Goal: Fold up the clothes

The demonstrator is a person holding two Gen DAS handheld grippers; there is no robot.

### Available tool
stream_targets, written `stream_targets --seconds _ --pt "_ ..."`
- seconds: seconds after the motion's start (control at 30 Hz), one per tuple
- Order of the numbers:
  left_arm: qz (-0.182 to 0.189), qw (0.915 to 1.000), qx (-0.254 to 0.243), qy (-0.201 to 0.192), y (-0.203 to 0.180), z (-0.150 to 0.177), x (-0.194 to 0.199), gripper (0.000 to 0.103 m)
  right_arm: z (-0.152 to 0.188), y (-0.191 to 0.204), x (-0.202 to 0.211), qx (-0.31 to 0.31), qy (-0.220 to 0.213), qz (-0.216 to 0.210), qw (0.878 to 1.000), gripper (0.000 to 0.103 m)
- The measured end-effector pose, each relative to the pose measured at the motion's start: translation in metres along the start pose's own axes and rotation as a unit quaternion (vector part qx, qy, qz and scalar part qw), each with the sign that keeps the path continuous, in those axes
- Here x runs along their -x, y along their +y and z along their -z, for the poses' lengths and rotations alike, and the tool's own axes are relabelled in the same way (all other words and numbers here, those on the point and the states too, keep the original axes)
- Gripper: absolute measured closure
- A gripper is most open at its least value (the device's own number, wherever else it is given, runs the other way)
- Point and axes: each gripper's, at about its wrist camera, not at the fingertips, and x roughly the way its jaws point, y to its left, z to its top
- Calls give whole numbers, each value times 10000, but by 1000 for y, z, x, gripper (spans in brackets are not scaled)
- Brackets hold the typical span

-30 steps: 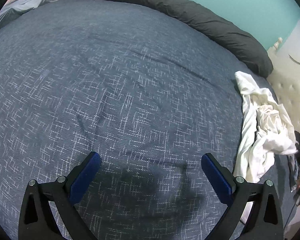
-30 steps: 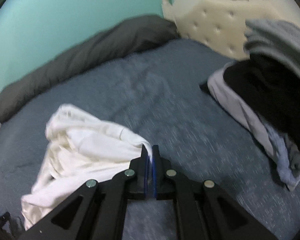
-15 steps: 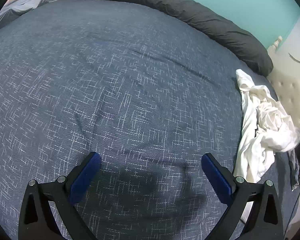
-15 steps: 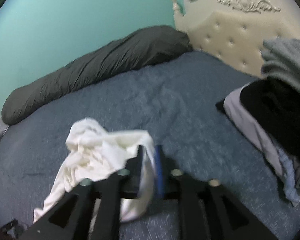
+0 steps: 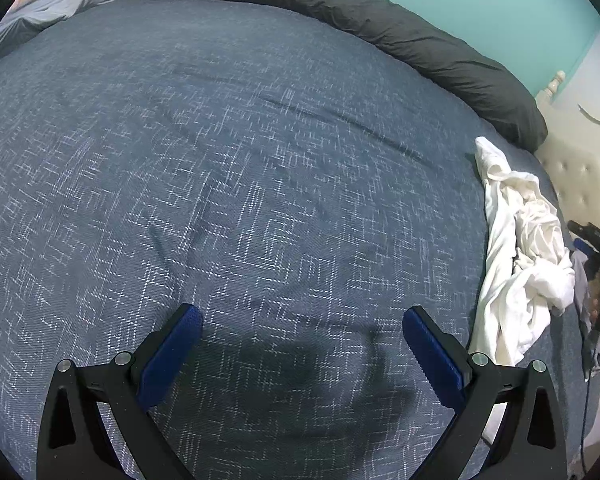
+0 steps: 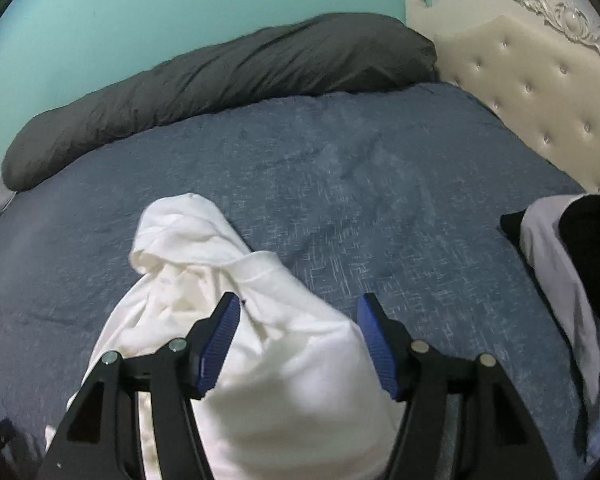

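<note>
One white garment (image 6: pixel 236 312) lies crumpled and bunched on the blue bedspread (image 6: pixel 380 184), short of the long dark grey pillow (image 6: pixel 220 76) at its far edge. Its rumpled mass sits under and between the fingers of the right gripper (image 6: pixel 298 308), whose jaws have just been opening and now stand well apart, pads clear of the cloth. Beside it, the left gripper (image 5: pixel 300 320) hangs wide open over bare bedspread, holding nothing, the garment off to its right.
</note>
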Motion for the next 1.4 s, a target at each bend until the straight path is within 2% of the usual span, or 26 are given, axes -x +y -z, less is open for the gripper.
stream_targets --seconds 0.1,0.27,0.3,0.37,0.47,0.6,0.7,0.9,1.03,1.13,1.4 --pt "-18 10000 -75 -25 -1 0 1 0 -4 -3 -21 1 232 76 9997 41" --pt "-84 9999 -143 -10 -4 2 -3 0 -9 5 -46 258 446 -45 9987 42" --pt "-97 9998 -164 -6 -6 2 -4 0 -9 7 -48 346 486 -26 9982 48" --pt "-79 9998 -186 -4 -7 2 -6 0 -7 12 -54 522 567 11 9970 83" --pt "-83 9995 -295 -17 -12 3 -8 0 -8 15 -47 622 341 -2 9975 97" --pt "-37 9992 -396 -89 -19 1 -8 0 -12 24 -10 743 -185 -211 9968 100" --pt "250 9973 -627 -301 -30 1 4 0 -16 35 25 878 -450 -420 9942 100" --pt "586 9930 -891 -501 -46 6 28 0 -30 63 98 1316 -789 -652 9860 100" --pt "688 9902 -1041 -623 -49 11 47 0 -36 75 144 1397 -960 -754 9826 100" --pt "918 9879 -1046 -683 -59 10 61 0 -37 86 179 1467 -1080 -847 9796 100" --pt "1444 9779 -1269 -817 -110 17 118 0 -29 115 271 1779 -1290 -1229 9678 100"
